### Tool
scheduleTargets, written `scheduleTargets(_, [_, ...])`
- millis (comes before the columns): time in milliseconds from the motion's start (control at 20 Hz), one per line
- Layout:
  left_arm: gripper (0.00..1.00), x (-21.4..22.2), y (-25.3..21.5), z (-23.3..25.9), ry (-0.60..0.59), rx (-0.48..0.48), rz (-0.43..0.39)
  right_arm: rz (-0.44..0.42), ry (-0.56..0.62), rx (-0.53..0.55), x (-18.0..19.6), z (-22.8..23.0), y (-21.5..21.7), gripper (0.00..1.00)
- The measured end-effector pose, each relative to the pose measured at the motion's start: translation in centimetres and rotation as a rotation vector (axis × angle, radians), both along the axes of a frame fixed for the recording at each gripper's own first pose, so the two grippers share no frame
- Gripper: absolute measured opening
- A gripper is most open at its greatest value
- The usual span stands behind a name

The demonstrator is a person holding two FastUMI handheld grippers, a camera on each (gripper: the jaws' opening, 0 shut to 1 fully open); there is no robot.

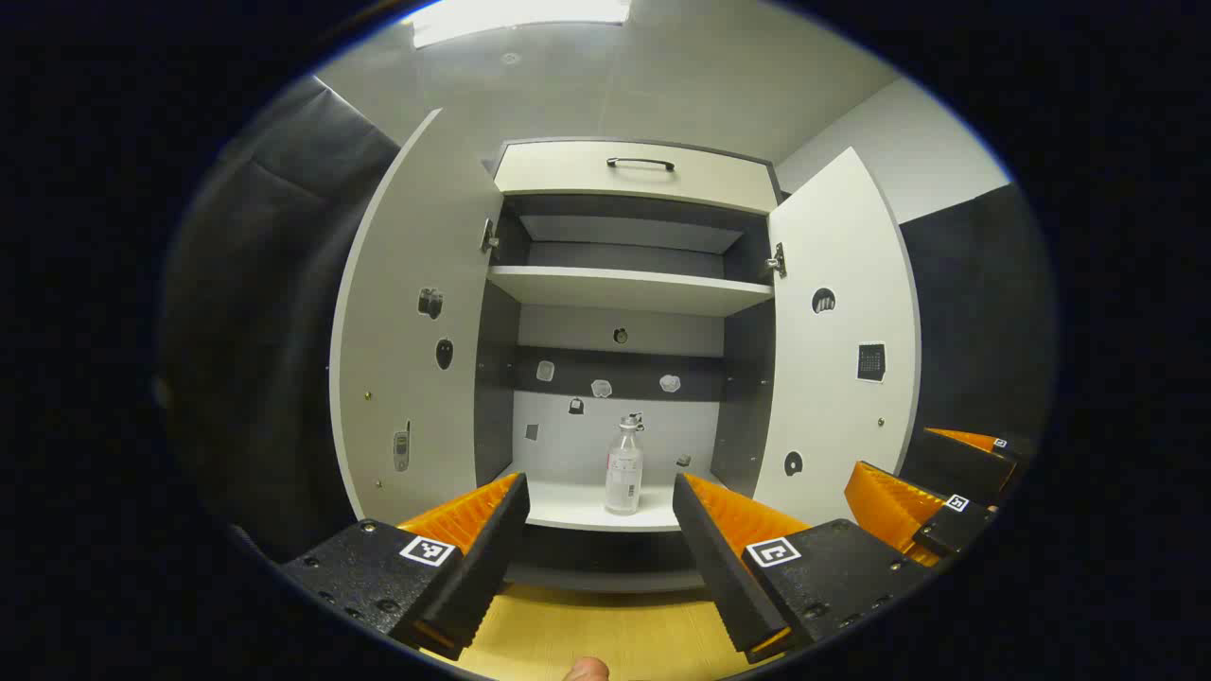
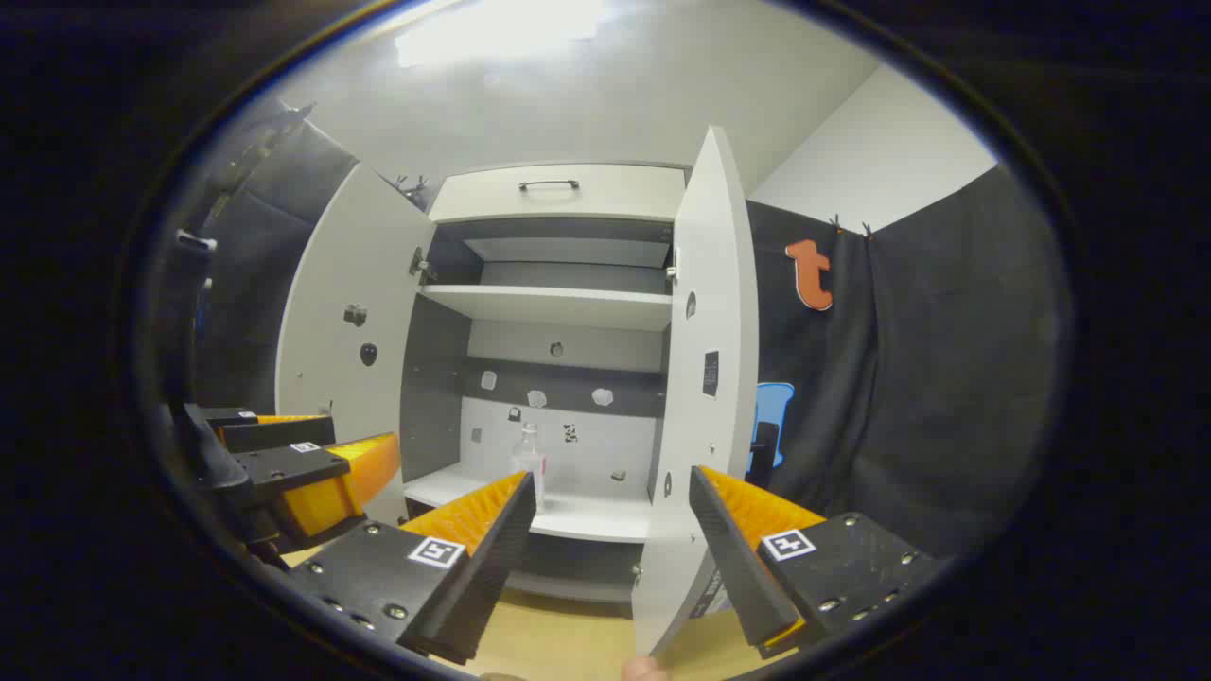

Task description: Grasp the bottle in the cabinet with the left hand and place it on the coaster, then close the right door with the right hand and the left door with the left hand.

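Cabinet [image 1: 624,284] shelf carries light, smooth bottle [image 1: 624,470]; grasp mid-body with left gripper [image 1: 601,558], fingers spread, right gripper [image 2: 605,558] likewise

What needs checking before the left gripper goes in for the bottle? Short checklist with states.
1. Left gripper open, jaws apart: ok.
2. Bottle upright on the lower shelf: ok.
3. Bottle lined up between the left fingers: ok.
4. Left door and right door swung open: ok.
5. Right gripper open, outside the cabinet: ok.
6. Coaster location: cannot tell.
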State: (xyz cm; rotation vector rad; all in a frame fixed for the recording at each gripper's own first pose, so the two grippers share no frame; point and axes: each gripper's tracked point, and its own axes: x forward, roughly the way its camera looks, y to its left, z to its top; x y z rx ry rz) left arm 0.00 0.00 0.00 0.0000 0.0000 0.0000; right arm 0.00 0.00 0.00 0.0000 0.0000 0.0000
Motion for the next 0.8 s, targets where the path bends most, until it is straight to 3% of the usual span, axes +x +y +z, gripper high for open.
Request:
scheduleTargets(100, [0.96, 0.01, -0.03, -0.17, 0.006, -0.005, 0.002, -0.006, 0.003, 0.001, 0.06, 0.04, -0.01, 0.98])
scheduleTargets(200, [0.96, 0.09, -0.07, -0.37, 0.013, -0.006, 0.001, -0.015, 0.004, -0.002, 0.21, 0.16, 0.01, 0.93])
scheduleTargets(550, [0.96, 0.25, -0.28, -0.43, 0.014, -0.008, -0.005, -0.028, 0.006, 0.003, 0.51, 0.23, -0.04, 0.93])
scheduleTargets(600, [0.96, 0.31, -0.32, -0.38, 0.012, -0.007, -0.005, -0.029, 0.008, 0.006, 0.51, 0.22, -0.05, 0.98])
scheduleTargets(750, [0.96, 0.35, -0.34, -0.45, 0.012, -0.007, -0.006, -0.035, 0.011, 0.007, 0.61, 0.29, -0.1, 0.98])
scheduleTargets(800, [0.96, 0.39, -0.4, -0.53, 0.015, -0.007, -0.008, -0.037, 0.012, 0.007, 0.63, 0.22, -0.13, 0.93])
